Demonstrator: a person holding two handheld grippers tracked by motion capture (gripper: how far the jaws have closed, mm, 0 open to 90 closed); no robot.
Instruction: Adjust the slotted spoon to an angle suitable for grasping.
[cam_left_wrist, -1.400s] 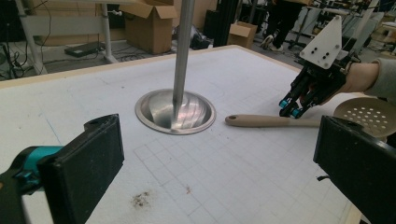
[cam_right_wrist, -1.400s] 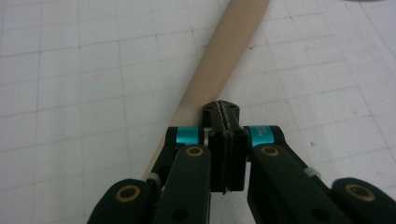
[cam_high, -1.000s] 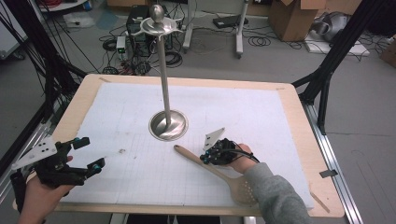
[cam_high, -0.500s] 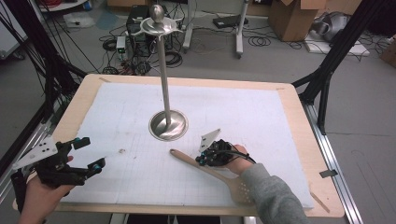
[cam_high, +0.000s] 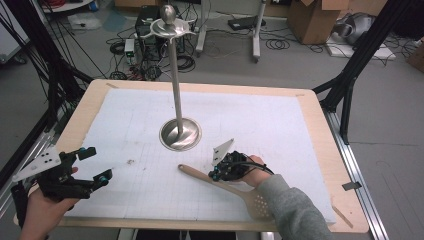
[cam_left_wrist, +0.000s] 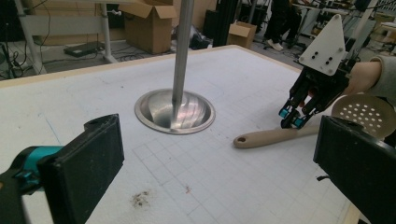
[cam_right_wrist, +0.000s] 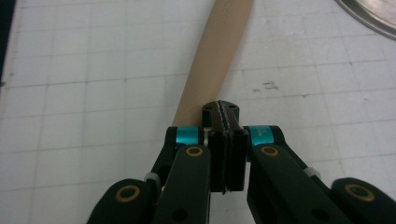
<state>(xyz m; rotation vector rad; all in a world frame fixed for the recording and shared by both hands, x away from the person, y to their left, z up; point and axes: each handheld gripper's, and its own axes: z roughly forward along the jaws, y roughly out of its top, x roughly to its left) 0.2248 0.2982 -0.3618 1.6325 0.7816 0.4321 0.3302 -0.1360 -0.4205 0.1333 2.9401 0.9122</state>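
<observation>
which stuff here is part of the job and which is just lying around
In the job:
- slotted spatula, lying on the mat
- right gripper, jaws shut, over the spatula's handle
- left gripper, jaws open, off to the side

Lying about:
- metal stand mid-table
- cardboard boxes on the floor
- cables on the floor
</observation>
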